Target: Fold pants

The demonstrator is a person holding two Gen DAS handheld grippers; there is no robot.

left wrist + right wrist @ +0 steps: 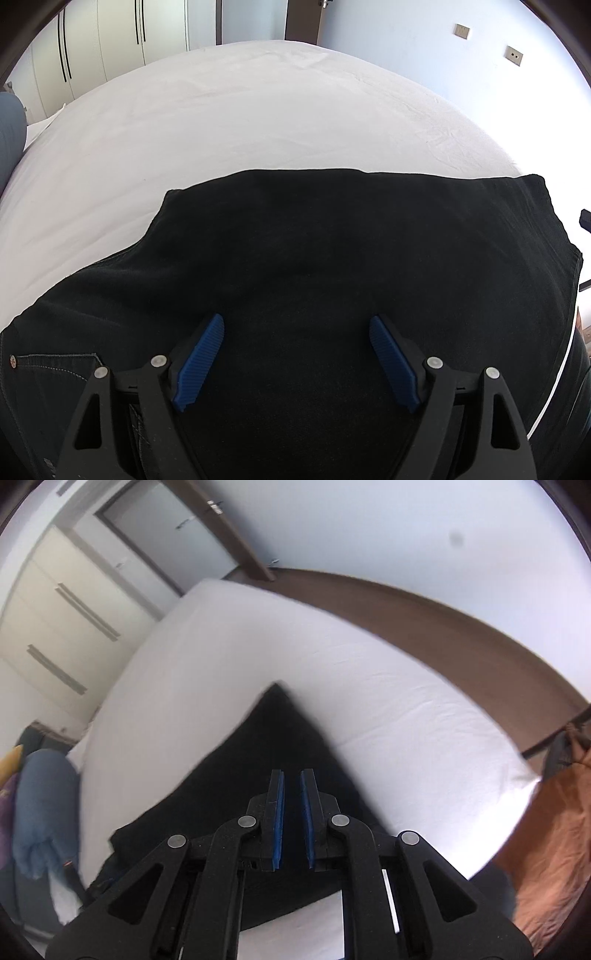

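Observation:
The black pants [314, 251] lie folded on the white bed [240, 122], with a pocket and rivet showing at the lower left. My left gripper [296, 325] is open just above the pants, its blue pads [201, 354] wide apart and empty. In the right wrist view the pants [258, 746] show as a dark folded shape with a corner pointing away. My right gripper [291, 775] hovers over them with its jaws nearly closed, a narrow gap between the blue pads [279, 812]; nothing visible between them.
White wardrobe doors [103, 40] stand beyond the bed's far left. A blue-grey cushion [44, 805] lies left of the bed. An orange cloth [554, 830] hangs at the right. A brown headboard [443, 627] runs along the wall.

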